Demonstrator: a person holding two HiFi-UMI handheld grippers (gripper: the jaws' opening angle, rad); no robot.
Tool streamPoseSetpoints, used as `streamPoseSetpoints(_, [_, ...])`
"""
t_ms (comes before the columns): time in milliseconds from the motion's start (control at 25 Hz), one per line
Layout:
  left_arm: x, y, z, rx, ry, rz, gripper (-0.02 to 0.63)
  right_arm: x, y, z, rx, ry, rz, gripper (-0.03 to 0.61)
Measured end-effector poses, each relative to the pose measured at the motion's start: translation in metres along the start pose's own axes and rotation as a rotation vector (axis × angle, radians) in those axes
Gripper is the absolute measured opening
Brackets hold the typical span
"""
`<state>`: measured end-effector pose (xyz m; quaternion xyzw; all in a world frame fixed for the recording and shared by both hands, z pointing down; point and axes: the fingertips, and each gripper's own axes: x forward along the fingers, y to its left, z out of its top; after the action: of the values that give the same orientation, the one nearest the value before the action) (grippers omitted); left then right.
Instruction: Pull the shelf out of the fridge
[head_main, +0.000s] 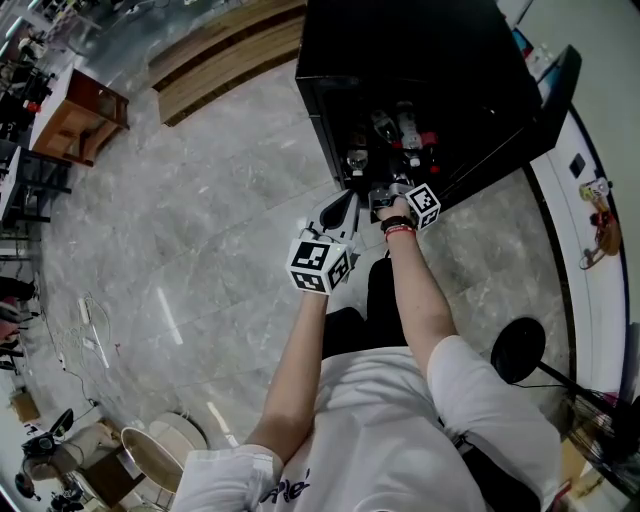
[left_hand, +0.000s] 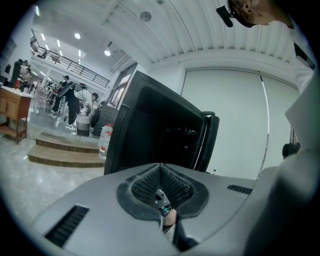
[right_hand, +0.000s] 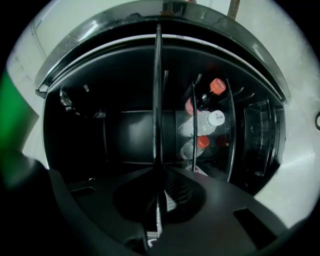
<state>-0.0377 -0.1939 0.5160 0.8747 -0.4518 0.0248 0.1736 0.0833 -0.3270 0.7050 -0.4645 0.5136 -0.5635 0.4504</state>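
The black fridge (head_main: 420, 60) stands open in front of me, its door (head_main: 555, 95) swung out to the right. In the right gripper view, which is rolled on its side, the thin shelf (right_hand: 158, 100) runs as an upright line through the dark inside. My right gripper (right_hand: 159, 172) is shut on the shelf's front edge, and it sits at the fridge's mouth (head_main: 385, 195). Bottles (right_hand: 207, 122) with red and white caps lie beside the shelf. My left gripper (head_main: 343, 208) hangs just left of the opening, shut on nothing (left_hand: 161, 167).
Wooden steps (head_main: 225, 55) and a wooden table (head_main: 80, 115) stand at the far left on the marble floor. A black round stand base (head_main: 518, 350) sits at my right by the white wall. Cables (head_main: 90, 330) lie on the floor at the left. People stand far off (left_hand: 70, 102).
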Motion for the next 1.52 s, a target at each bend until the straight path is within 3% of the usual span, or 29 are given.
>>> streamPoseSetpoints(680, [-0.018,-0.006,0.002,-0.011,0.02,-0.018,0.017,-0.053,0.002,-0.012,-0.028,-0.001,0.02,0.023])
streamPoseSetpoints(1520, [-0.046,-0.015,0.018,-0.03,0.034,-0.034,0.017,-0.103,0.037,-0.022,-0.048,-0.012,0.051,0.028])
